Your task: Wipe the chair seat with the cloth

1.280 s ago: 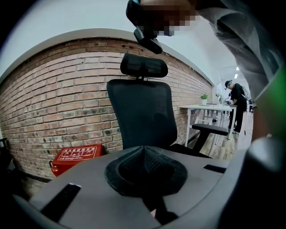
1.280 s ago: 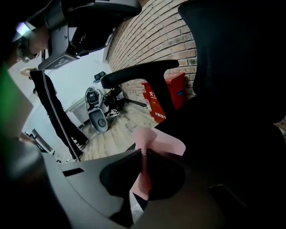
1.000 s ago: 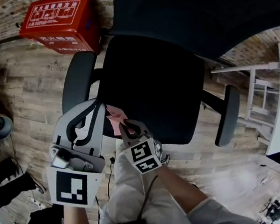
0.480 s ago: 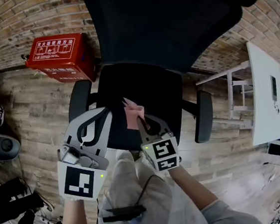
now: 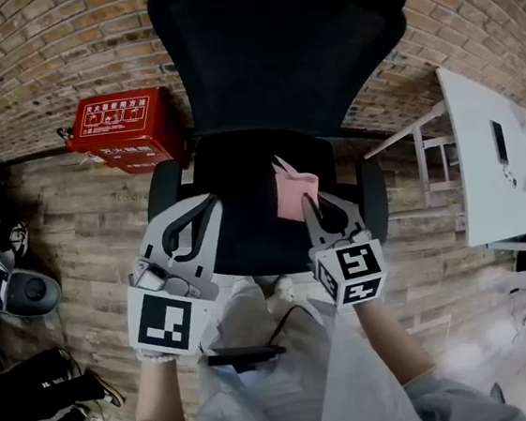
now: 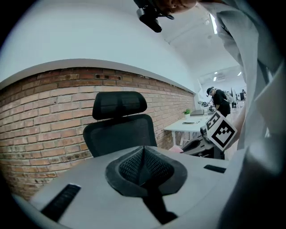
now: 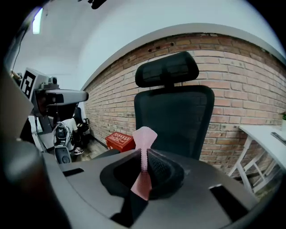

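Pink woven cloth point(image 7: 144, 136) is clamped by the right gripper point(image 7: 144, 157) above the black chair seat point(image 5: 244, 212); the left gripper point(image 6: 143, 157) is held closed, empty.

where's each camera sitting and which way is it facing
Head view: on the head, looking down at the chair, left gripper, right gripper, arms.
Left gripper view: on that gripper, facing the chair back; shut empty jaws, right gripper's cube.
Right gripper view: facing the chair; jaws pinching the cloth.
Both share chair and brick wall.
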### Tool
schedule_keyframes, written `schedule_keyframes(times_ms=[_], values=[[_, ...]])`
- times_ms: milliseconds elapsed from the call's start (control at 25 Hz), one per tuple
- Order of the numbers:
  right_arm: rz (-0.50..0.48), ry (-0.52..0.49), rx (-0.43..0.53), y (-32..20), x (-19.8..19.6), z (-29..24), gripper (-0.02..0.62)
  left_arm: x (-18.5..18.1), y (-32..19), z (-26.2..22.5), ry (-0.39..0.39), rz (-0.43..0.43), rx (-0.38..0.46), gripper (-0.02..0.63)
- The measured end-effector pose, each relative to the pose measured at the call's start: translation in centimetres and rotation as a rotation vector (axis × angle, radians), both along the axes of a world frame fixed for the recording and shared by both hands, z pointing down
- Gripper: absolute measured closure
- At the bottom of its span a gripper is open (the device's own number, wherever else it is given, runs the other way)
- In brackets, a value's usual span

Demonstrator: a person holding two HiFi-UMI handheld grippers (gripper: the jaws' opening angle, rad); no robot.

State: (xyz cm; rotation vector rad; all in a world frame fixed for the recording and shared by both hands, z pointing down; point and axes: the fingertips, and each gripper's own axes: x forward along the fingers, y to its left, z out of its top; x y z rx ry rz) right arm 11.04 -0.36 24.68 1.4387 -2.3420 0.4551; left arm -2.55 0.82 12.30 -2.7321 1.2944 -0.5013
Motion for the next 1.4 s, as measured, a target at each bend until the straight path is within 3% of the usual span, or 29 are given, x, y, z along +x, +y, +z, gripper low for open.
schedule_keyframes(times_ms=[200, 480, 1400], values=[[0.057, -0.017, 0.048, 1.5, 2.9, -3.6, 0.543, 0.0, 1.5, -1.3, 0.031, -0.032, -0.019, 0.588], [0.084, -0.021, 0.1, 4.0, 5.2, -6.9, 0.543, 1.4, 3.7, -2.7, -0.001, 0.012, 0.017, 0.588], [0.046, -0.03, 0.152, 8.5, 5.1, -10.7, 0.543, 2.2, 7.6, -4.6, 0.018, 0.005, 0.037, 0.588]])
